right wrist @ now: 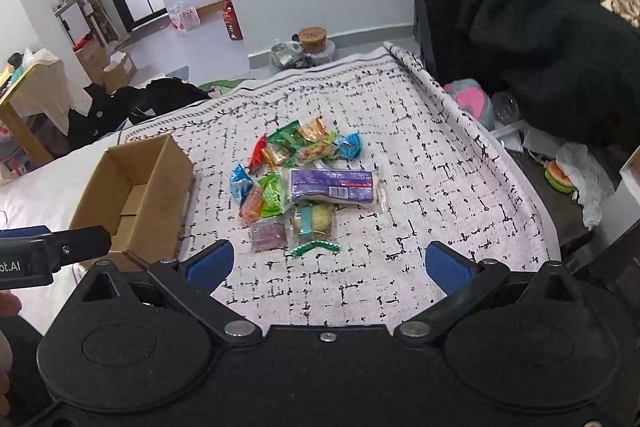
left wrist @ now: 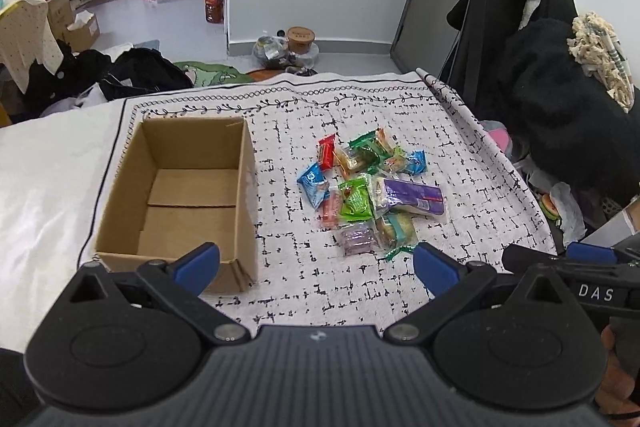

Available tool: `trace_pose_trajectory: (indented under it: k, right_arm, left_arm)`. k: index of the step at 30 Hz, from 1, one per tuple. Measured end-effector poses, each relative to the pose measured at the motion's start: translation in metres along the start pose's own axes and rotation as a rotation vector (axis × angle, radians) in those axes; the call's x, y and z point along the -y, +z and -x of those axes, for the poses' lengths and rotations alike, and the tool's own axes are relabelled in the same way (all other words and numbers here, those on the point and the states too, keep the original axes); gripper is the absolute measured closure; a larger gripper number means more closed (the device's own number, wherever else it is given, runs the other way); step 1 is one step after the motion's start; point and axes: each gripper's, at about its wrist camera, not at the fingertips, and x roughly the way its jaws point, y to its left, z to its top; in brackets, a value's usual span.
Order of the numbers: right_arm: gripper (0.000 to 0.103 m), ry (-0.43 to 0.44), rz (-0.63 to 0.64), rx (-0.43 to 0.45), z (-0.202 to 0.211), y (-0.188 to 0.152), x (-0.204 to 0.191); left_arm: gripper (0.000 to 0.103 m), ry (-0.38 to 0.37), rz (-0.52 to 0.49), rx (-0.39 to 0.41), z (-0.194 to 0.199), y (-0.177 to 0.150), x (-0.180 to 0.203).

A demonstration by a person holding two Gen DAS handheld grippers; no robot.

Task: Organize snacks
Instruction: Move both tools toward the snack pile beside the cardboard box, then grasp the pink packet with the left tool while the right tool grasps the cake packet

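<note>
Both claws, left claw (left wrist: 316, 267) and right claw (right wrist: 326, 265), wide open, empty, above bare cloth (right wrist: 400, 267) short of snack pile (right wrist: 304, 179).

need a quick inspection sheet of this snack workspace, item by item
surface: patterned white cloth over a table.
job's things: empty cardboard box on the left; heap of wrapped snacks beside it, apart; purple packet the largest.
clutter: nothing seen on the cloth besides these.
grippers: left gripper and right gripper both open, holding nothing, short of the heap.
cables: nothing seen.
surroundings: dark clothes piled right; boxes, bottles on the floor behind.
</note>
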Motion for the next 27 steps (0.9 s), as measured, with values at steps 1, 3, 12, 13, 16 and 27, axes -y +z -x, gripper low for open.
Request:
trace_pose_trajectory:
  k: [1,3,12,13,16,27]
  right_arm:
    - [0.0,-0.001,-0.001,-0.001,-0.003,0.001,0.001]
    - [0.0,0.01,-0.002,0.009,-0.01,0.002,0.004]
    - [0.0,0.131,-0.105,0.005,-0.037,0.011,0.029]
    - [0.0,0.137,-0.12,-0.002,-0.042,0.011,0.033]
    - [0.0,0.154,-0.151,-0.023,-0.056,0.013,0.04]
    - [0.002,0.194,-0.218,-0.06,-0.104,0.022,0.046]
  left_arm:
    - [0.001,0.0,-0.002,-0.003,-0.004,0.001,0.001]
    - [0.001,-0.001,-0.004,-0.009,-0.013,0.002,0.003]
    - [0.003,-0.015,0.015,-0.056,-0.058,0.008,0.01]
    - [0.003,-0.016,0.017,-0.057,-0.062,0.009,0.01]
    - [0.004,-0.022,0.019,-0.061,-0.074,0.011,0.014]
    - [0.021,-0.017,0.062,-0.127,-0.135,0.014,0.021]
